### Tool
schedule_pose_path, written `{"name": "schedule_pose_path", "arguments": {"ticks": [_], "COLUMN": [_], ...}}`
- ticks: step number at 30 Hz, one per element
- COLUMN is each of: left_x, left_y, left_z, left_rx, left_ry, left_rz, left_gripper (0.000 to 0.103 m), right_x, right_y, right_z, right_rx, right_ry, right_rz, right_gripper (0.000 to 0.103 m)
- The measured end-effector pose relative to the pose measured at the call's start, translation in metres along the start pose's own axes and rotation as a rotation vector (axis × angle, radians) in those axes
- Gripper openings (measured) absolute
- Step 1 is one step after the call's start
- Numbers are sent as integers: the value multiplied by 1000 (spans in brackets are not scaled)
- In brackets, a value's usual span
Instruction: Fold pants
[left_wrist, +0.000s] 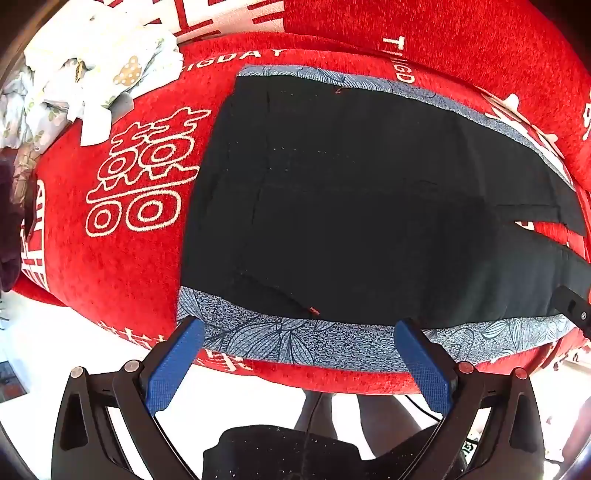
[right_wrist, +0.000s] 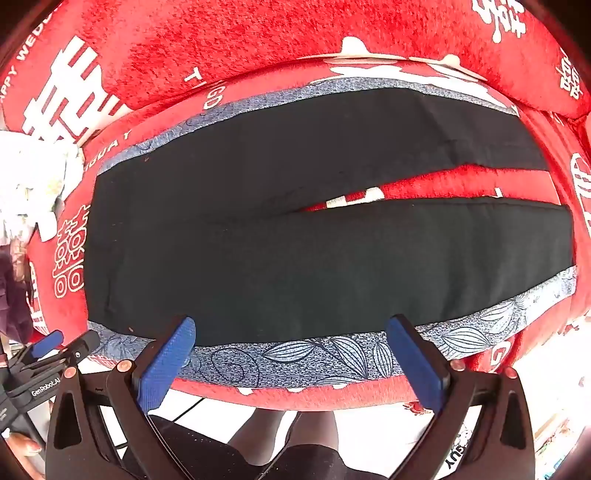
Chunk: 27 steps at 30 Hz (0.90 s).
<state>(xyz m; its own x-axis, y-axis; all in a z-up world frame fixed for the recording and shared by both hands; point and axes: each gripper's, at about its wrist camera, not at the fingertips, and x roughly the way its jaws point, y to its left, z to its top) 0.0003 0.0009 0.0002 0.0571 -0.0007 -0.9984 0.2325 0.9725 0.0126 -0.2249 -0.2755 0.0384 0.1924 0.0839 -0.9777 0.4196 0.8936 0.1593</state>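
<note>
Black pants (left_wrist: 351, 206) with blue-grey leaf-print side stripes (left_wrist: 295, 339) lie flat on a red sofa seat, waist to the left, the two legs running right with a gap between them (right_wrist: 424, 184). My left gripper (left_wrist: 299, 328) is open and empty, over the near side stripe by the waist end. My right gripper (right_wrist: 291, 325) is open and empty, over the near leg's stripe (right_wrist: 325, 358). The pants fill the right wrist view (right_wrist: 314, 266). The left gripper also shows in the right wrist view (right_wrist: 62, 343).
The red sofa cover (left_wrist: 122, 258) has white characters. A pile of pale floral laundry (left_wrist: 77, 74) lies at the sofa's left end. A dark garment (left_wrist: 9, 229) sits at the far left edge. White floor and the person's legs (right_wrist: 295, 432) lie below the seat edge.
</note>
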Motion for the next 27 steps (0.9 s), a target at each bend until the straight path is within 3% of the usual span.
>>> {"name": "schedule_pose_path", "arguments": {"ticks": [15,27], "left_x": [5,9], "left_y": [5,3], "left_z": [-4,-5], "left_rx": [12,21], "left_ry": [6,36], "left_rz": [5,51], "left_gripper": [103,103], "right_x": [3,7], "right_y": [15,13], "right_z": [4,1], "right_rx": [-24,-36], "right_ry": [13,-10], "right_rz": [-21,-24], "right_gripper": [103,103]}}
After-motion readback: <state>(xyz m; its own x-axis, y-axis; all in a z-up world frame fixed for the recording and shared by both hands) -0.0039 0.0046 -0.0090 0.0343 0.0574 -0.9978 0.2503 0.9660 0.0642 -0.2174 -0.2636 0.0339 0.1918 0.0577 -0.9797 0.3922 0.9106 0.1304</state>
